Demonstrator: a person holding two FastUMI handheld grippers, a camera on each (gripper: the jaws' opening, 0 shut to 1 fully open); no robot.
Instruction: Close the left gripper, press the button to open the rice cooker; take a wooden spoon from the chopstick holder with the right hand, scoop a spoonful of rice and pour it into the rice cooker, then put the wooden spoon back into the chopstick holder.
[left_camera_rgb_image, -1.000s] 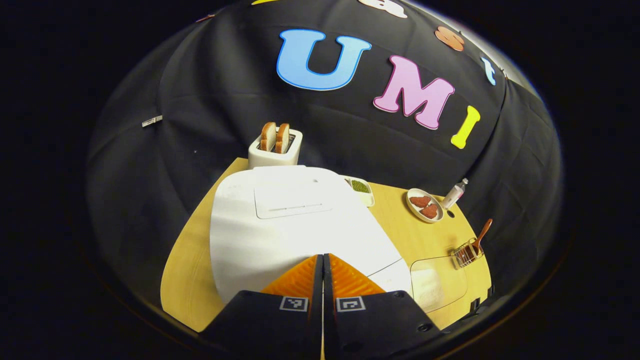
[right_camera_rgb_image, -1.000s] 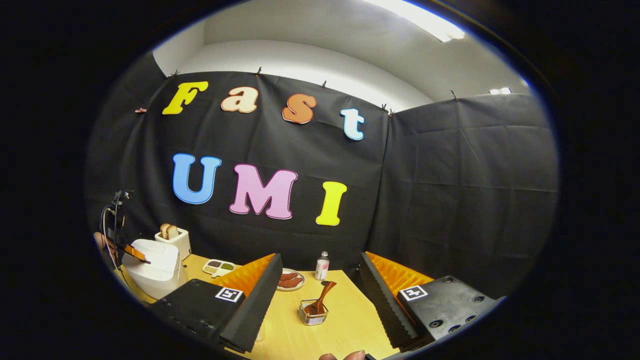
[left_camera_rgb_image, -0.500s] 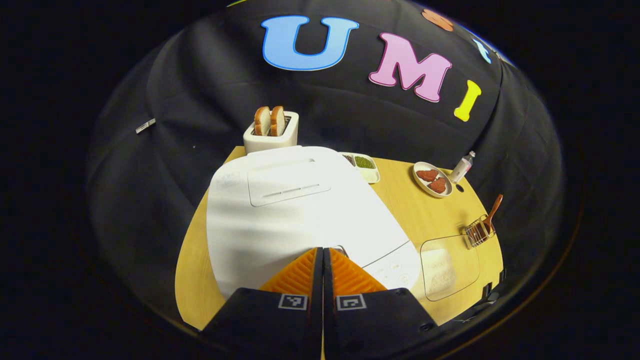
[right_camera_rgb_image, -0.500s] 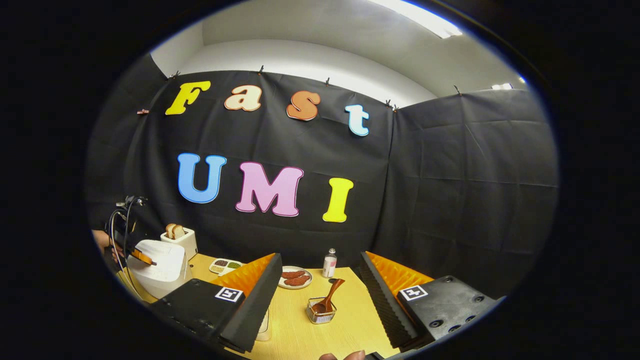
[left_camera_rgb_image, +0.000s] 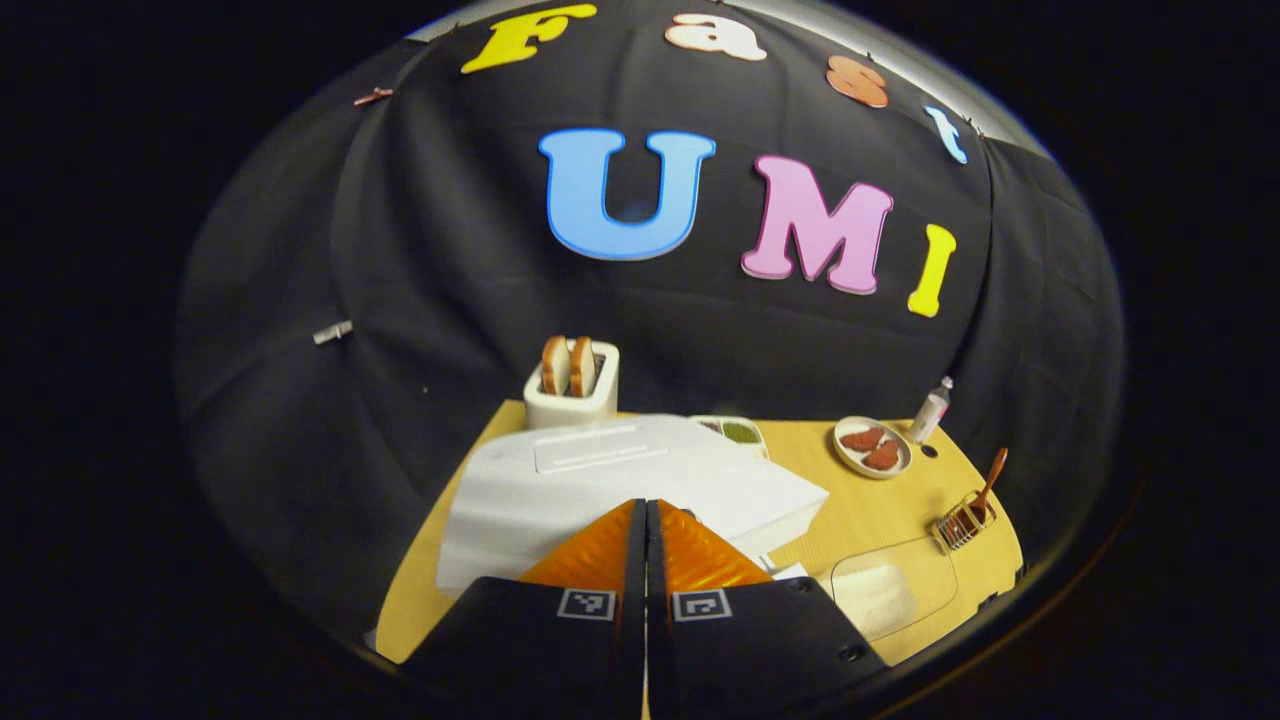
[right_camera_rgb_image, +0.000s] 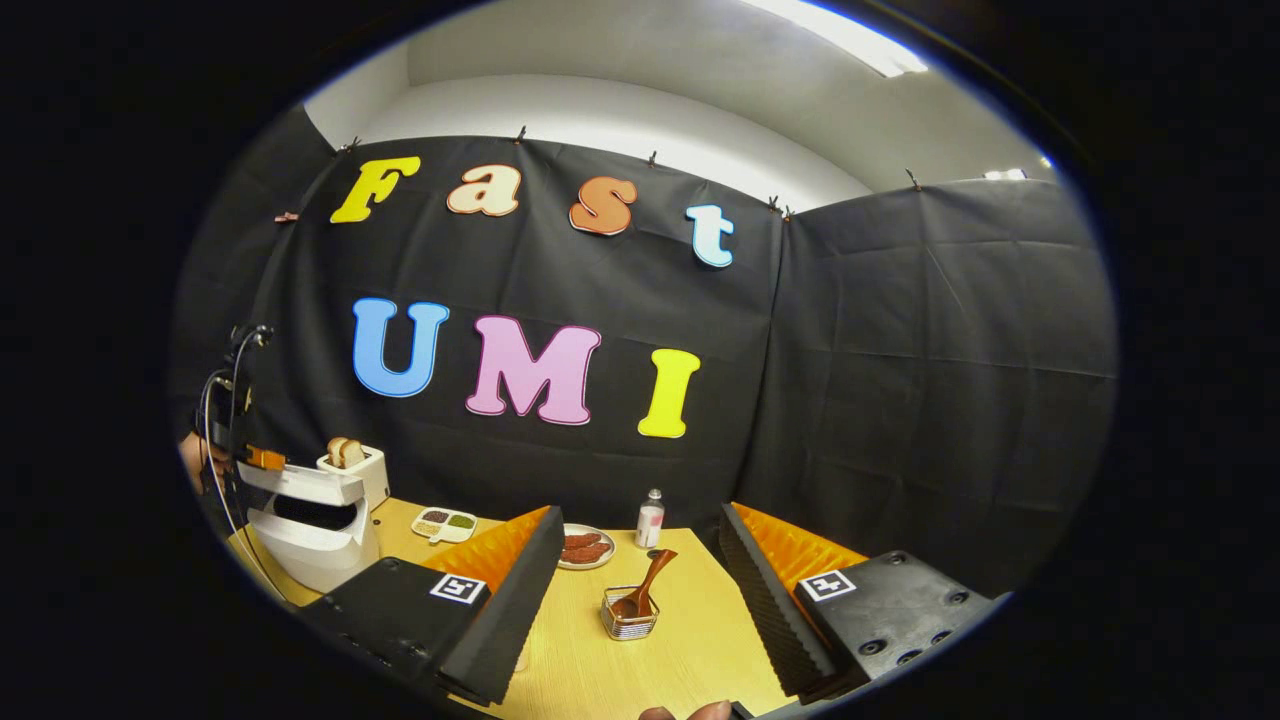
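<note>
The white rice cooker (right_camera_rgb_image: 312, 548) stands at the table's left, its lid (right_camera_rgb_image: 303, 483) lifted partway with a dark gap under it. In the left gripper view the raised lid (left_camera_rgb_image: 620, 480) lies just beyond my left gripper (left_camera_rgb_image: 645, 506), which is shut with nothing between its fingers. That left gripper (right_camera_rgb_image: 264, 459) rests at the lid's front edge, held by a hand. A wooden spoon (right_camera_rgb_image: 646, 589) leans in the wire chopstick holder (right_camera_rgb_image: 628, 626). My right gripper (right_camera_rgb_image: 640, 514) is open, above and in front of the holder. A clear box of rice (left_camera_rgb_image: 888, 592) sits beside the cooker.
A toaster (left_camera_rgb_image: 572, 386) with two bread slices stands behind the cooker. A divided tray of grains (right_camera_rgb_image: 446, 523), a plate of meat pieces (right_camera_rgb_image: 584, 549) and a small bottle (right_camera_rgb_image: 650, 518) line the back of the wooden table (right_camera_rgb_image: 690, 640). Black cloth walls close in behind.
The rice cooker's lid has sprung up from shut to partly open. My left gripper has risen and tilted up with it, staying shut. The right gripper has barely moved.
</note>
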